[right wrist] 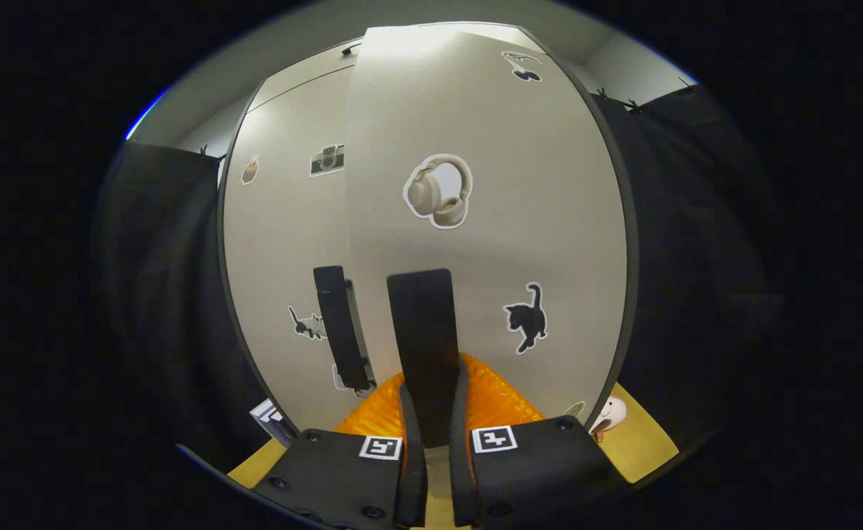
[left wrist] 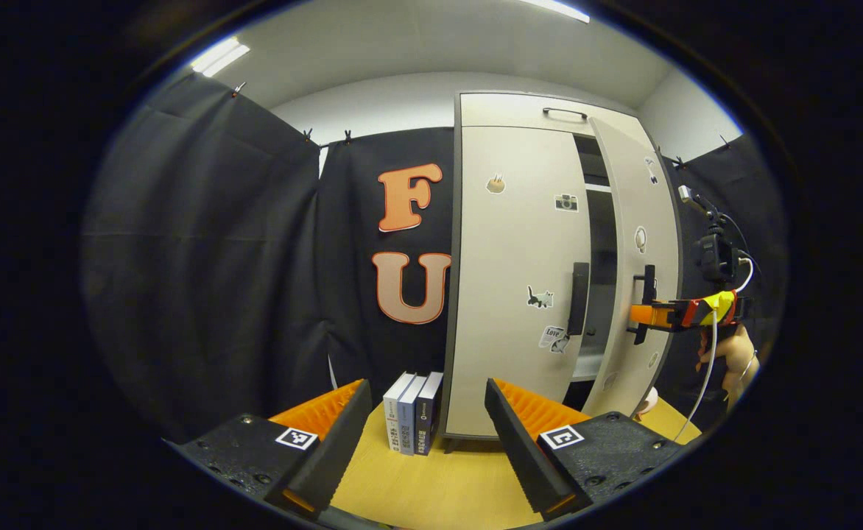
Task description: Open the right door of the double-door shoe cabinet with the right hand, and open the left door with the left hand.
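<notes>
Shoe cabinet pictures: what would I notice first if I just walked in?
Probably the tall pale shoe cabinet standing on the yellow table, dotted with stickers. Its right door is swung partly open, and the right hand-held gripper has its orange fingers closed on that door's black handle. The left door is shut, with the left hand-held gripper wide open in front of it.

Black cloth drapes the booth on both sides, clipped along its top edge. Above it, a white wall and ceiling, strip lights glowing. Down low, a yellow worktop carrying 3 upright books.
</notes>
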Demonstrator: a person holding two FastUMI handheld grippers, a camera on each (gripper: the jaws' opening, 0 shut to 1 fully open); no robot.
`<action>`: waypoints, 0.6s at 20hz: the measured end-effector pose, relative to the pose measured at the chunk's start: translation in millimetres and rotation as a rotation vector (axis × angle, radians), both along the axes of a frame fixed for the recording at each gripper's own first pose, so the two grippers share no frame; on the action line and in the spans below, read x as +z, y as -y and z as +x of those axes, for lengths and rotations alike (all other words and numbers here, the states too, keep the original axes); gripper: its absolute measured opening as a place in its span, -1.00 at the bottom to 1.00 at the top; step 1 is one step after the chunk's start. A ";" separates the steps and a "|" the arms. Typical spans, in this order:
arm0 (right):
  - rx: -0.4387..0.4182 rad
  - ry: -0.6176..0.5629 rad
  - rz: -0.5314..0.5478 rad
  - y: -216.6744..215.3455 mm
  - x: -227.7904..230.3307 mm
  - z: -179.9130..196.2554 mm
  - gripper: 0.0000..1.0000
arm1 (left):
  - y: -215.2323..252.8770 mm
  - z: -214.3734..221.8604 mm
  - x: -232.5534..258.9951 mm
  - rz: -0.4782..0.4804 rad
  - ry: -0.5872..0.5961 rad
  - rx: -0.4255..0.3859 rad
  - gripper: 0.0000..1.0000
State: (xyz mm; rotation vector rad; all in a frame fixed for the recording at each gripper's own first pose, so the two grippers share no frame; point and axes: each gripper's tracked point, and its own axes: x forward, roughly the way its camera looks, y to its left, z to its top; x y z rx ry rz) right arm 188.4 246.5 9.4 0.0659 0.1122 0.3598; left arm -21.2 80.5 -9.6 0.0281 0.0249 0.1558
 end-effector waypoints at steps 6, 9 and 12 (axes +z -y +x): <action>-0.005 0.014 -0.020 18.6 1.0 -10.9 -0.57 | 18.2 -16.1 2.5 -0.022 0.006 -0.021 0.89; -0.014 0.024 -0.035 30.8 1.1 -14.1 -0.57 | 26.1 -22.6 5.5 -0.010 0.009 -0.028 0.89; -0.039 0.028 -0.037 42.5 1.9 -15.9 -0.59 | 40.8 -26.2 7.2 -0.009 0.014 -0.051 0.89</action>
